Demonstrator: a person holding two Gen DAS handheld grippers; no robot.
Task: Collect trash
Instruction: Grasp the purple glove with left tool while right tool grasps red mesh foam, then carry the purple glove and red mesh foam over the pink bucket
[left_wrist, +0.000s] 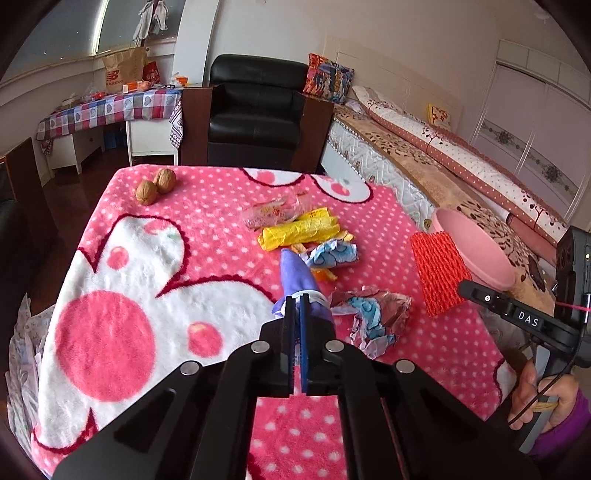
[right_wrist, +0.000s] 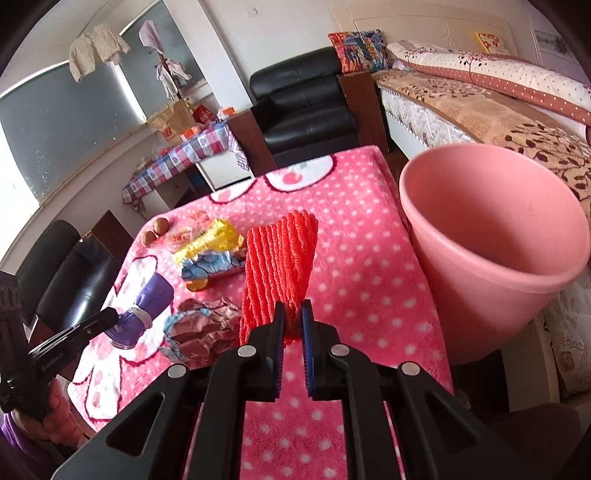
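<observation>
Pink white-dotted blanket (left_wrist: 207, 236), red foam net (right_wrist: 280, 258), pink bin (right_wrist: 491, 295), purple wrapper (left_wrist: 299, 280).

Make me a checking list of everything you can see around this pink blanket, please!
Surface: pink spotted blanket covers the table.
Job's things: pink bin stands at the blanket's right edge, nothing seen inside. Red foam net, purple wrapper, yellow wrapper, clear wrapper, two crumpled blue-and-white wrappers lie on the blanket.
Clutter: two walnuts near the far left corner.
Grippers: left gripper jaws shut on the purple wrapper; right gripper jaws shut on the red foam net.
Cables: black cord at the right hand.
Surroundings: black armchair, bed, checked table.
</observation>
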